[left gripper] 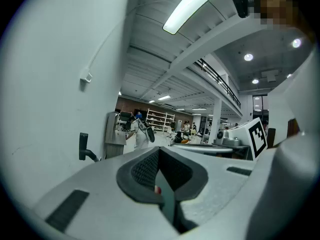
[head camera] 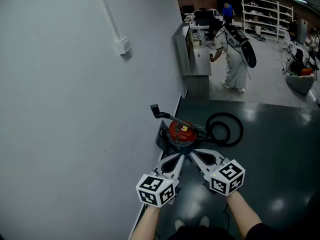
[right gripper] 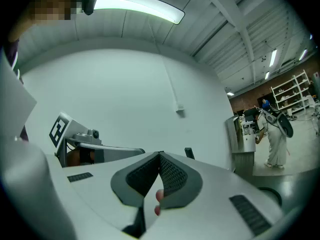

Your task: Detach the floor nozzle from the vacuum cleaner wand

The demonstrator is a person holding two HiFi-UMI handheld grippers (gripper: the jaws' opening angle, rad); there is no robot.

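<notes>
A red canister vacuum cleaner [head camera: 181, 132] sits on the dark floor against the white wall. Its black hose [head camera: 226, 128] lies coiled to the right. A black angled piece [head camera: 156, 111] rises behind the canister, also seen as a black piece [left gripper: 83, 148] and a black tip [right gripper: 189, 153]. I cannot make out the floor nozzle. My left gripper [head camera: 175, 160] and right gripper [head camera: 196, 156] hover side by side just in front of the canister. Both are shut and hold nothing, with the jaws pressed together in both gripper views. The left gripper [left gripper: 160, 181] tilts slightly down and the right gripper [right gripper: 159, 179] is level.
The white wall [head camera: 75, 109] runs along the left, with a conduit and small box [head camera: 122, 46]. A grey counter [head camera: 192, 59] stands beyond the vacuum. A person [head camera: 234, 54] with a bag stands farther back, with shelves [head camera: 265, 14] behind. Dark floor [head camera: 280, 154] stretches to the right.
</notes>
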